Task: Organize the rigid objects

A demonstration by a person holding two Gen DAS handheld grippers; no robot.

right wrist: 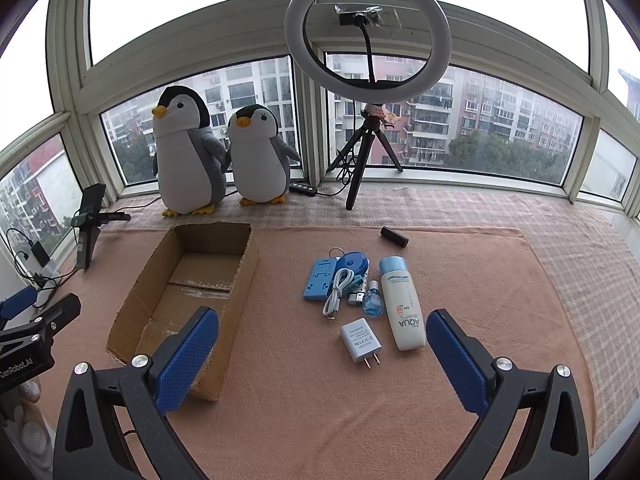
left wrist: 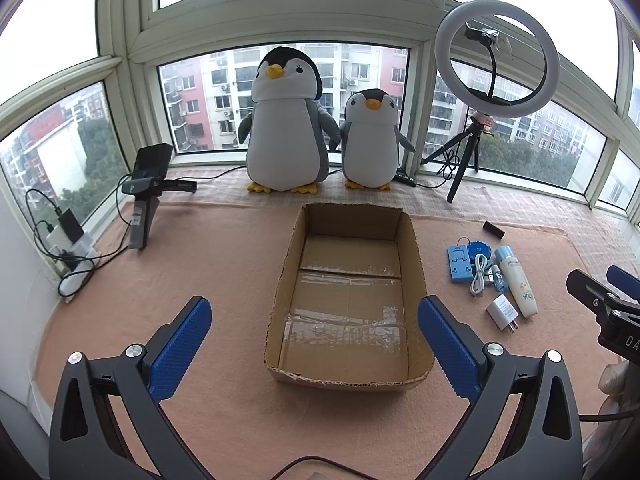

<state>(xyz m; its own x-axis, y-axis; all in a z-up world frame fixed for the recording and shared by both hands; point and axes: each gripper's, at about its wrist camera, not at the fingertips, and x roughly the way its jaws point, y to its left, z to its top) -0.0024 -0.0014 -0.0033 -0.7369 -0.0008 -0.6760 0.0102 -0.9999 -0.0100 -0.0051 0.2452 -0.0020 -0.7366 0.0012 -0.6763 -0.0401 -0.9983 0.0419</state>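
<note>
While both pairs of tongs hang over the peach-coloured cloth (right wrist: 460, 256), the cardboard box (left wrist: 288, 280) serves as the marker for everything else. It lies open-topped with nothing in it but strips of clear tape across its bottom.

To the right of the box lies a tight cluster of small things: a blue phone stand (right wrist: 317, 280), a round blue gadget (right wrist: 354, 262), a coiled white cable (right wrist: 335, 294), a small blue bottle (right wrist: 373, 304), a white sunscreen tube (right wrist: 402, 306) and, nearest the viewer, a white plug adapter (right wrist: 360, 340). A short black cylinder (right wrist: 394, 236) lies apart, beyond the cluster.

Behind the box, against the window, stand two plush penguins (left wrist: 286, 120); a ring light (left wrist: 496, 54) on a tripod stands to their right.

The left tongs (left wrist: 314, 348) are spread fully wide over the box's near end, holding nothing. The right tongs (right wrist: 322, 360) are likewise wide open and empty, above the cloth just short of the adapter.
</note>
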